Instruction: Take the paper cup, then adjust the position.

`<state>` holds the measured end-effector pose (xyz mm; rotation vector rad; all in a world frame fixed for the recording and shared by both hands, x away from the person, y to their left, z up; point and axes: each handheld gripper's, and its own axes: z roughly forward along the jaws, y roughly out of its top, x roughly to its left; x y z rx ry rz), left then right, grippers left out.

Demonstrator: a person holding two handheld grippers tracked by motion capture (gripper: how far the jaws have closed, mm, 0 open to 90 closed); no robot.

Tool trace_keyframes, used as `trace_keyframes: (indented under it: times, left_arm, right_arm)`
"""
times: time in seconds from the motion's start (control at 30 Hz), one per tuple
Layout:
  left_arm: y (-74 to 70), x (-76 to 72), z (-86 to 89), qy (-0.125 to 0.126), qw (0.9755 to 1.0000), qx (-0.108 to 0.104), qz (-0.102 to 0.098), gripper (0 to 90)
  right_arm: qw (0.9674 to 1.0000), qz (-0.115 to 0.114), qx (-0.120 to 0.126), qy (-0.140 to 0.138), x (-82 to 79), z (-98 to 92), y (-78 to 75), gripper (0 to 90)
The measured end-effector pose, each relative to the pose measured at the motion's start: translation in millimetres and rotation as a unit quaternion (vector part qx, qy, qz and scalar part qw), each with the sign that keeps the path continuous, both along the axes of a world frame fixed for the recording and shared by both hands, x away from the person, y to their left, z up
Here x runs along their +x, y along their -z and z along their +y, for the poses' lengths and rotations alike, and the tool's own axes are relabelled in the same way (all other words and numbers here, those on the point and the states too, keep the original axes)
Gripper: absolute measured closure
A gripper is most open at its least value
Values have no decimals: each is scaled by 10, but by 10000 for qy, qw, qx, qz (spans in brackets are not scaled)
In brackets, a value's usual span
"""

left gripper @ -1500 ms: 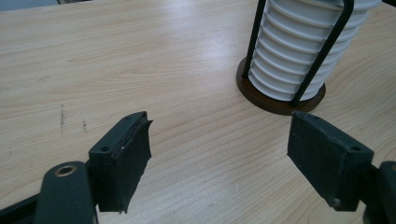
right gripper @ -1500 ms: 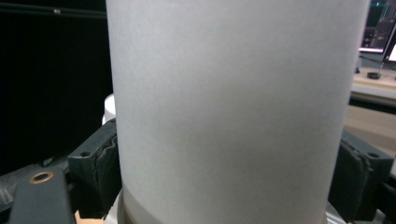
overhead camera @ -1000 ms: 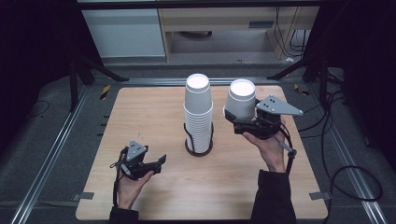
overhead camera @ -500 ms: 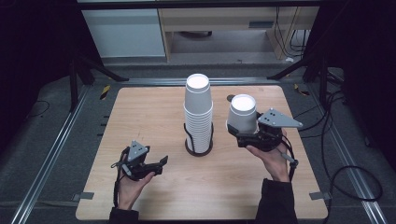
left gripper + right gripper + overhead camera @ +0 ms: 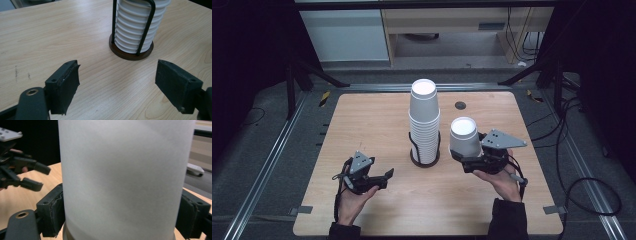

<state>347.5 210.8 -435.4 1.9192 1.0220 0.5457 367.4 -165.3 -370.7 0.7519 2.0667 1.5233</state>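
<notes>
Single white cup (image 5: 463, 137) clamped upside down in right gripper (image 5: 469, 159), just right of cup stack (image 5: 424, 122) in its wire holder (image 5: 131, 48); probably gripped low for steady setting down; left gripper (image 5: 379, 179) spread wide, idle on table (image 5: 362, 120), clear of the work.

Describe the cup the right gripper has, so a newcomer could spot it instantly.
Start at the tall stack of white cups in the black wire holder at the table's middle. Just to its right, the right gripper clamps a single white cup, alone and outside the holder.
</notes>
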Motion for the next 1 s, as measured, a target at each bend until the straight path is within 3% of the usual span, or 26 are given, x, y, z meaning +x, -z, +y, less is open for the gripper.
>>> trace_keyframes:
  times: [0.2, 0.47, 0.63, 1.0]
  left_arm:
    - [-8, -9, 4, 97, 9999, -27, 1, 186]
    - [-40, -20, 14, 218, 9997, -110, -17, 186]
    - [-69, -40, 8, 376, 9992, -119, -49, 177]
    - [-121, -75, -40, 741, 9971, -154, -34, 157]
  right_arm:
    - [9994, 70, -76, -343, -21, 67, 86, 139]
    - [9982, 203, -122, -544, -37, 113, 197, 139]
    - [9950, 338, -288, -899, -43, 184, 276, 139]
    - [9885, 535, -622, -1268, -48, 312, 432, 139]
